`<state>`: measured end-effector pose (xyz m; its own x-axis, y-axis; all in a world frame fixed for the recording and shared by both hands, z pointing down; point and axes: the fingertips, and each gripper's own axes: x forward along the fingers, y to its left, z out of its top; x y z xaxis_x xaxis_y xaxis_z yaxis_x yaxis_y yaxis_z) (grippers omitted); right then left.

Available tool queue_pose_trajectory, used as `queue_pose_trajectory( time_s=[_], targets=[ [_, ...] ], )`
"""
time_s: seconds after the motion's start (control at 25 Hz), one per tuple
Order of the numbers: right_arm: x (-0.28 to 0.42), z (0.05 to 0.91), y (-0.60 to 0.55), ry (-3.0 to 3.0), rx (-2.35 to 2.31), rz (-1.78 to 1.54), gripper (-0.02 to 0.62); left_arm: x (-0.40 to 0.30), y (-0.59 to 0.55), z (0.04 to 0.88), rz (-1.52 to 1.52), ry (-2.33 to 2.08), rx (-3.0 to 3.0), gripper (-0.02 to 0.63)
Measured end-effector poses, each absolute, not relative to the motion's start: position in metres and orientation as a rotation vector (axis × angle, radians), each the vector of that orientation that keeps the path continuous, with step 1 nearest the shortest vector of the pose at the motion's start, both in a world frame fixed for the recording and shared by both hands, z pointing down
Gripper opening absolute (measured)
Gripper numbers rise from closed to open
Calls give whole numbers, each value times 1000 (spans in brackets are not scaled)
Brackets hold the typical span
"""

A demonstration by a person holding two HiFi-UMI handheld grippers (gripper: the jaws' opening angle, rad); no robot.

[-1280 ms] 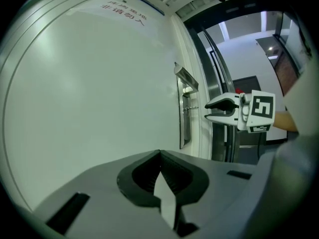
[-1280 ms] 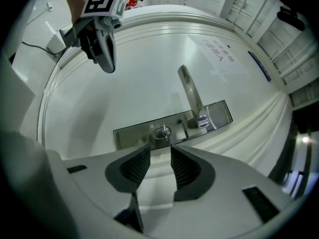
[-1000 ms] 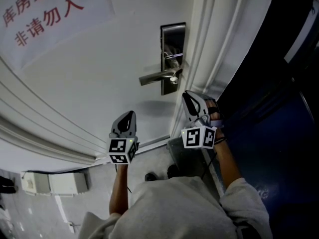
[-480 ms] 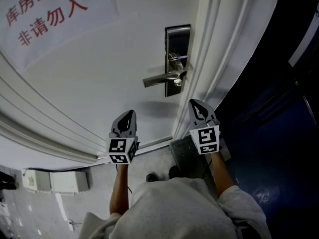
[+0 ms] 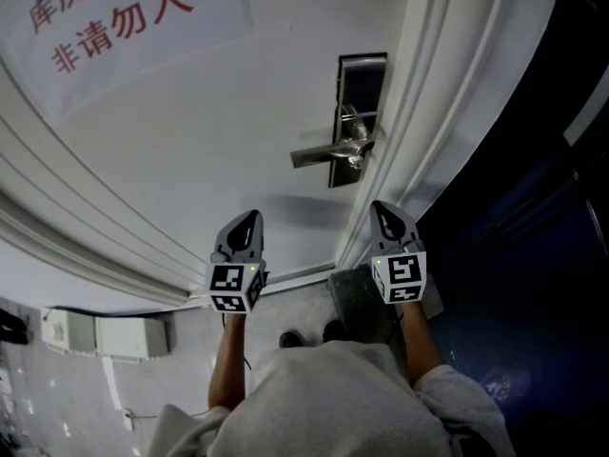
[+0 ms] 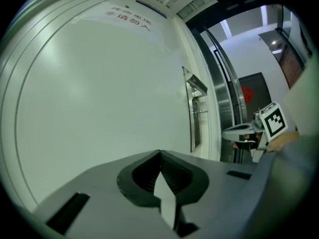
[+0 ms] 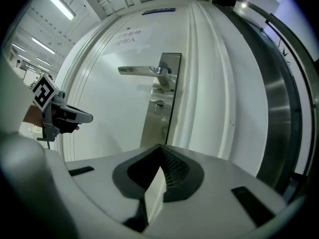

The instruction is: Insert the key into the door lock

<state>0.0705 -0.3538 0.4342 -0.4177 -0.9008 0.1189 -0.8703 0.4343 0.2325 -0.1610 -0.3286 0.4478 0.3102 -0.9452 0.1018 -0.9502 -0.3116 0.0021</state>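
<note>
Door (image 5: 190, 141): white, shut, fills the head view; lock side on its right
Lock plate (image 5: 362, 74): steel, upright, handle (image 5: 324, 152) pointing left; sits further right in the head view than a second ago
Right gripper (image 5: 384, 209): a second ago rolled over and close under the lock plate; now upright, lower, clear of the door; jaws have just been closing and now meet with nothing between them
Left gripper (image 5: 245, 223): jaws together, empty; hangs well left of the lock plate; not moved
Key (image 7: 158, 105): small looped metal piece at the keyhole under the handle; touched by neither gripper; likely already seated, so insertion looks done; how deep, cannot tell
</note>
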Motion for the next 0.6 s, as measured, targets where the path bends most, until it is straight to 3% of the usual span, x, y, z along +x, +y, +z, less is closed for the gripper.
queue_pose_trajectory(
  time_s=[0.6],
  targets=[
    [29,423,-368,-2566,1466,-219,21,-219,-307,449,120,-1976,2344,17]
  ],
)
